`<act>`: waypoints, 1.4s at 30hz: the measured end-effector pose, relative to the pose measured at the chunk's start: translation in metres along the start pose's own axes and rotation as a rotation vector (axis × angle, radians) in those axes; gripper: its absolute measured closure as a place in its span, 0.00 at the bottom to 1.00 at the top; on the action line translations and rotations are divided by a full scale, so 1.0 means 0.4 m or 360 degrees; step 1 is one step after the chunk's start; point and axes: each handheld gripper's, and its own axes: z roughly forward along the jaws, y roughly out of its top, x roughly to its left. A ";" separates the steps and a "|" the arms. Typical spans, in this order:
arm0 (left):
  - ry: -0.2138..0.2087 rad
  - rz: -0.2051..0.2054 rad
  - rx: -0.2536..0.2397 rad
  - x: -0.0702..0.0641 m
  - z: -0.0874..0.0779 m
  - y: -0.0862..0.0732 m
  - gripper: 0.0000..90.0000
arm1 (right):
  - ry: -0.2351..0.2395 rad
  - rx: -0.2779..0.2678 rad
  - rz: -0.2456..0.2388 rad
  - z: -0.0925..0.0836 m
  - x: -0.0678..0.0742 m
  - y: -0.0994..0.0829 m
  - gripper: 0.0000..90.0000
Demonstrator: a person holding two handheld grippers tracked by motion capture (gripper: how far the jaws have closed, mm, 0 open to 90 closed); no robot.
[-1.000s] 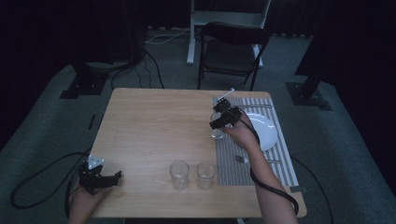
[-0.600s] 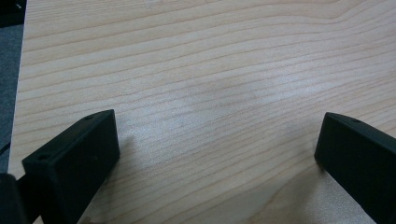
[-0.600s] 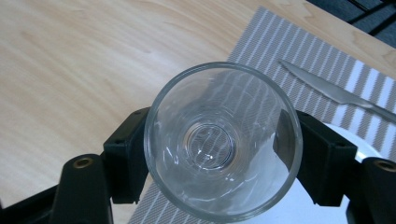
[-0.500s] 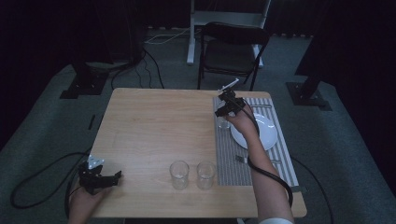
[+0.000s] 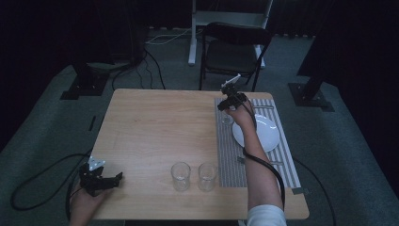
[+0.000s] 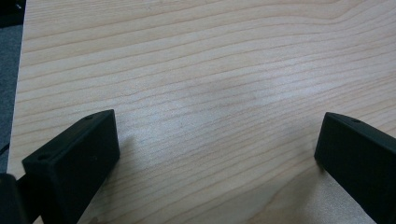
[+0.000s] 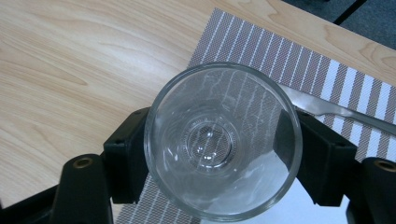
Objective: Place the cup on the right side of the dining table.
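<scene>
Glass tumbler (image 7: 223, 140) sits clenched between the right gripper's (image 5: 229, 102) jaws, above the striped placemat's (image 5: 229, 150) far-left corner beside the white plate (image 5: 266, 136); left gripper (image 5: 99, 178) jaws gape over the bench's (image 5: 155, 127) near-left corner.

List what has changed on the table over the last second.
The right gripper, shut on a glass, carried it toward the table's far edge, over the striped mat. The left gripper, both near-edge glasses and the plate stayed put.
</scene>
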 end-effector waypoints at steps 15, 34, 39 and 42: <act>-0.0024 0.0025 0.0002 -0.003 -0.003 -0.003 0.00 | -0.0004 -0.0013 0.0123 0.051 -0.033 0.014 0.32; -0.0024 0.0027 0.0002 -0.003 -0.003 -0.003 0.00 | 0.0068 -0.0092 0.0242 0.047 -0.052 -0.028 0.19; -0.0023 0.0027 0.0002 -0.003 -0.004 -0.003 0.00 | 0.0061 -0.0090 0.0240 0.052 -0.051 -0.053 0.19; -0.0023 0.0027 0.0003 -0.003 -0.003 -0.003 0.00 | 0.0090 -0.0110 0.0272 0.053 -0.053 -0.071 0.19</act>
